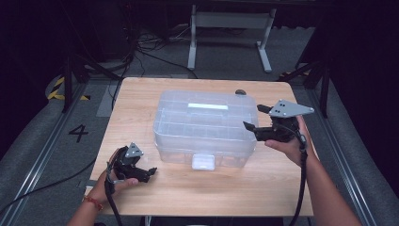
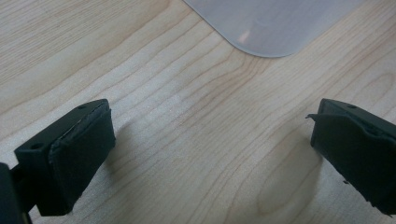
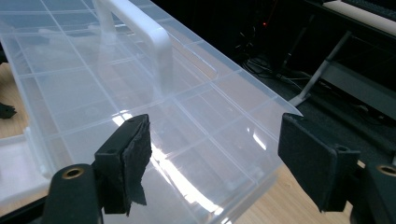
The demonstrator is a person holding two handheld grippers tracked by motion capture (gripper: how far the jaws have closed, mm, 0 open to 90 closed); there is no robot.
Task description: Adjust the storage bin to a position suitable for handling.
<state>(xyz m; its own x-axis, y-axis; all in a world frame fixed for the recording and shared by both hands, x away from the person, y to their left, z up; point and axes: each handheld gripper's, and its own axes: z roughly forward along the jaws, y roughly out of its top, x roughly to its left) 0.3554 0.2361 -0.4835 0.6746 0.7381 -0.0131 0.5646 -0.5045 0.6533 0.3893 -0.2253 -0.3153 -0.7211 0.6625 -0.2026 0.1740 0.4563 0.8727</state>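
A light wooden worktop is sitting at the centre of the frame on grey floor. A small dark round object is lying at its far edge. A white metal frame is standing at the top centre. Black cables are trailing across the upper left. A painted number 4 is showing at the left.

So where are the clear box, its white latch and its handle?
Box (image 1: 207,125): high view, on the middle of its clear lid.
Latch (image 1: 203,161): high view, on the white tab at the box's near wall.
Handle (image 3: 154,39): right gripper view, on the bend of the white bar.
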